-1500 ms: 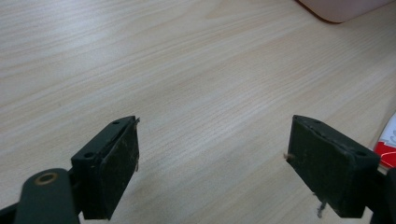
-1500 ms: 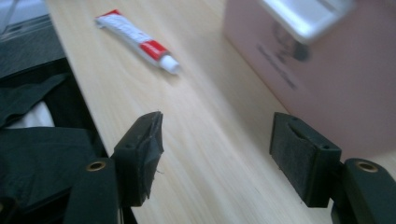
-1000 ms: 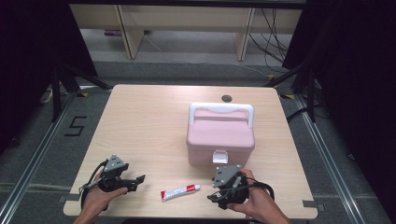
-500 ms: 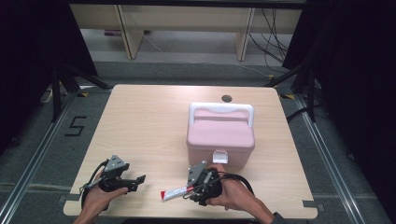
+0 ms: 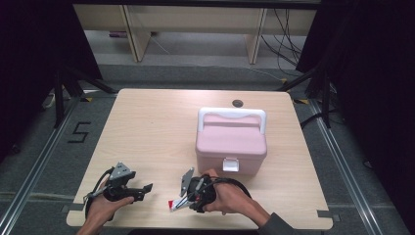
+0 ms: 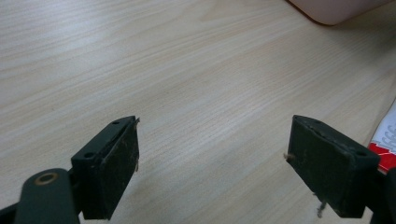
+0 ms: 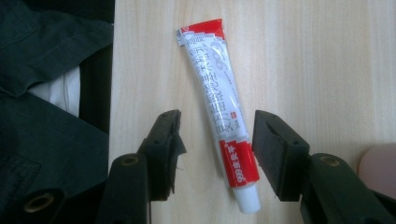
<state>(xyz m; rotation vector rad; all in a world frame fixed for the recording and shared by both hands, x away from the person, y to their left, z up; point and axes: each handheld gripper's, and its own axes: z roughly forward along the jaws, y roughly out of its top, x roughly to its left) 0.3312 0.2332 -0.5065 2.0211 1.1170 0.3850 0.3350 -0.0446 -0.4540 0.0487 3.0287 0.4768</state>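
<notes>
Both claws are black: the left claw [image 5: 147,188] has a grey three-cornered plate [image 5: 122,171] on top at its 11 o'clock end; the right claw [image 5: 179,204] has one too. Black cables trail from each. The right forearm wears a dark grey sleeve [image 5: 277,226].

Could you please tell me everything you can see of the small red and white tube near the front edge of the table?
The tube is a slim, soft-looking squeeze tube, white in the middle with grey print, red at both ends, with a white cap and a flat crimped tail. It lies flat on the pale wooden table, near its front edge, in front of the pink box. The right gripper straddles its cap end; its jaws have just been closing, yet gaps remain on both sides, so nothing grips it yet.
</notes>
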